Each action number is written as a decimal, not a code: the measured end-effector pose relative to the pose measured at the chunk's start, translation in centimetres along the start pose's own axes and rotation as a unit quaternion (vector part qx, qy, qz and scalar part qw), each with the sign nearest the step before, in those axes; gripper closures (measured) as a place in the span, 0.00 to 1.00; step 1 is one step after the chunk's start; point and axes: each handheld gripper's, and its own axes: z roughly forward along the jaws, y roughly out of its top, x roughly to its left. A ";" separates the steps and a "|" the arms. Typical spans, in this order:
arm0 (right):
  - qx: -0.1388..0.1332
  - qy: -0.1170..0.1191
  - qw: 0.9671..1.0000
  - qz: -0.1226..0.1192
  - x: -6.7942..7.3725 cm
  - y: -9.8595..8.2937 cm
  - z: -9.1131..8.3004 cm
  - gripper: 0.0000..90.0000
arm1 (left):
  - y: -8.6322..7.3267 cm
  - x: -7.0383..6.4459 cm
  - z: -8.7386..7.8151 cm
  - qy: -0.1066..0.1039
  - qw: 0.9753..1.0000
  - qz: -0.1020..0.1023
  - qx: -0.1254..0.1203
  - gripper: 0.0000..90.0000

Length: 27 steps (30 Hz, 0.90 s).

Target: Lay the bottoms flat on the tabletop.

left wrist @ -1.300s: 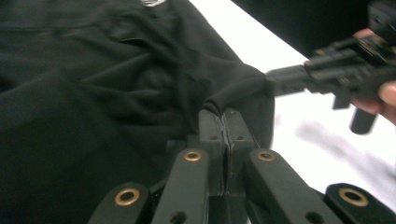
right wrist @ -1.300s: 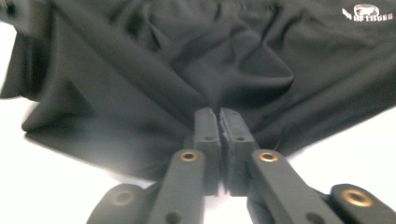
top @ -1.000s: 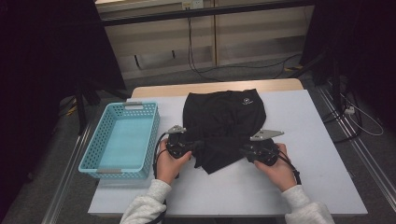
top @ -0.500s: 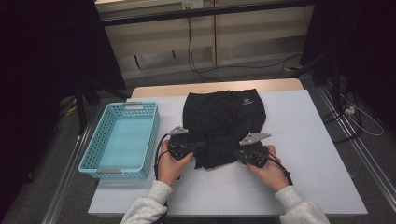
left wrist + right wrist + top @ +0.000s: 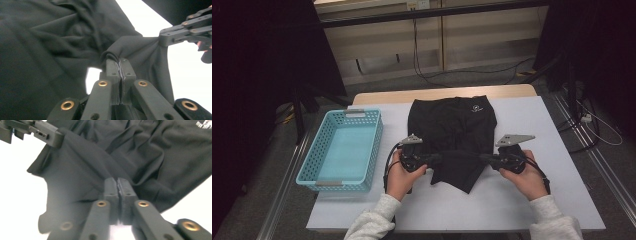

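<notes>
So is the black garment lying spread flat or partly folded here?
Partly folded: the black garment has its near edge pinched up by the left gripper and right gripper, over the table.

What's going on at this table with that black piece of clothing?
A person is handling black shorts on a white table with a hand-held tool in each hand. The left tool and the right tool are each clamped on the near edge of the fabric, holding it stretched between them. A turquoise basket sits to the left with nothing in it.
</notes>
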 end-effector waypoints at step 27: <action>0.047 -0.010 0.998 -0.045 2.0 -0.9 4.1 0.98 | -0.8 1.3 0.1 0.043 0.999 0.005 0.022 0.96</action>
